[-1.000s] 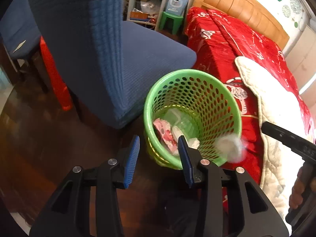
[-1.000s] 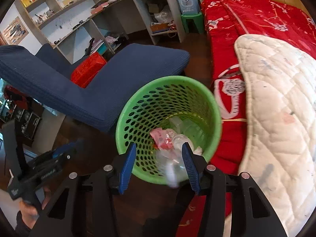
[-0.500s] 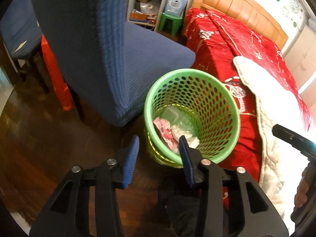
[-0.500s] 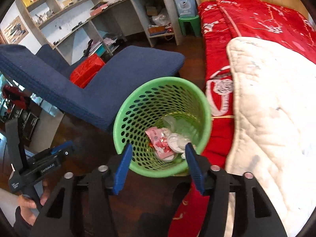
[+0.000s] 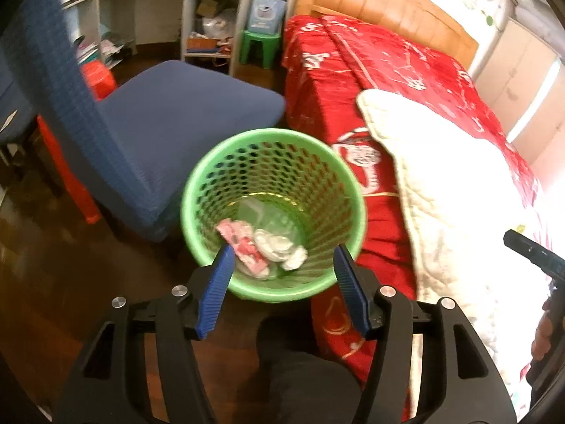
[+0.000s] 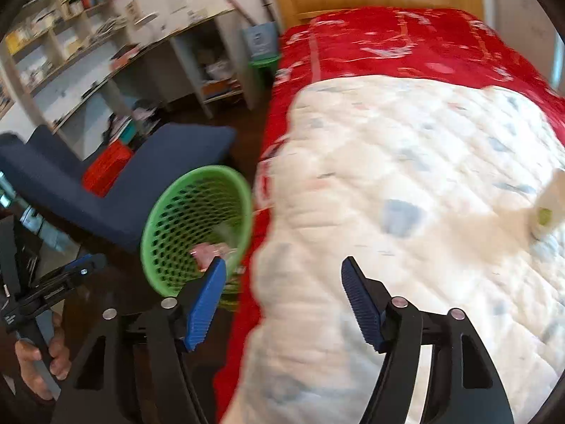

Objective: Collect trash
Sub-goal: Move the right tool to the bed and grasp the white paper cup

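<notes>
A green perforated trash basket [image 5: 272, 141] stands on the dark floor between a blue chair and the bed; it also shows in the right wrist view [image 6: 159, 219]. Inside lie a pink wrapper [image 5: 240, 243] and crumpled white trash [image 5: 279, 247]. My left gripper [image 5: 282, 282] is open and empty, held above the basket's near rim. My right gripper [image 6: 282, 296] is open and empty, over the edge of the white quilt [image 6: 406, 194]. A small white item with a green spot [image 6: 545, 213] lies on the quilt at the far right.
A blue chair [image 5: 148, 120] stands left of the basket. The bed with a red cover [image 5: 370, 77] is at the right. Shelves and a desk [image 6: 106, 56] line the back wall, with a green stool [image 5: 259, 47]. The floor is dark wood.
A piece of white trash fell from my right gripper into the basket. My right gripper swung right, from over the basket to the quilt. My left gripper opened wider.
</notes>
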`<state>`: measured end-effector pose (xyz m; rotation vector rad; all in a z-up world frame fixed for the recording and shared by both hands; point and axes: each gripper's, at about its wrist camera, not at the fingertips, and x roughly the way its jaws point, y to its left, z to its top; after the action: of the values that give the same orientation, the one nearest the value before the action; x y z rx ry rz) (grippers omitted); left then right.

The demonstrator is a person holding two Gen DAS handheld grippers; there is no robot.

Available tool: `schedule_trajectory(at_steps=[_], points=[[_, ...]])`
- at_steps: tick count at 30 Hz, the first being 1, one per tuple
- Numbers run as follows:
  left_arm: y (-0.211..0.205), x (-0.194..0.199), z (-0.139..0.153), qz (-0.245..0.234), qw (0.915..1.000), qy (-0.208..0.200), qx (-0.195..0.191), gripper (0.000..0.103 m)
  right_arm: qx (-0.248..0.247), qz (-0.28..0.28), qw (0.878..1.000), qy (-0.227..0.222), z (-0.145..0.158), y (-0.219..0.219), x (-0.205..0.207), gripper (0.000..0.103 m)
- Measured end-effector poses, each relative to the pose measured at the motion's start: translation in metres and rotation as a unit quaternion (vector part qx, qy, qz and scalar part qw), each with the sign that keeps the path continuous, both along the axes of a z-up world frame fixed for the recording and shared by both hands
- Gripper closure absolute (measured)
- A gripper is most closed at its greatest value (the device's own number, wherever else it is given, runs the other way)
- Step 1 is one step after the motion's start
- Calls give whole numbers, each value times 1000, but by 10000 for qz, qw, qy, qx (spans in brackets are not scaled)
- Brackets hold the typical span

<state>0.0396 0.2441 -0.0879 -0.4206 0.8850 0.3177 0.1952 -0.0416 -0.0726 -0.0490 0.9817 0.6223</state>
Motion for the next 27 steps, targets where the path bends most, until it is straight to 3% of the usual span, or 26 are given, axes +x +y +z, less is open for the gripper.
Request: schedule_trajectory(at_steps=[7, 20, 27], points=[[-42, 19, 10, -412, 9991, -36, 55, 44, -208, -766, 9967, -162, 4, -78, 18, 30], [-134, 59, 4, -1260, 9919, 142, -40, 42, -758, -1898, 9782, -368, -6, -203, 74, 24], [-180, 84, 1, -1718, 9849, 212, -63, 42, -795, -2063, 9745, -391, -16, -228, 109, 24]])
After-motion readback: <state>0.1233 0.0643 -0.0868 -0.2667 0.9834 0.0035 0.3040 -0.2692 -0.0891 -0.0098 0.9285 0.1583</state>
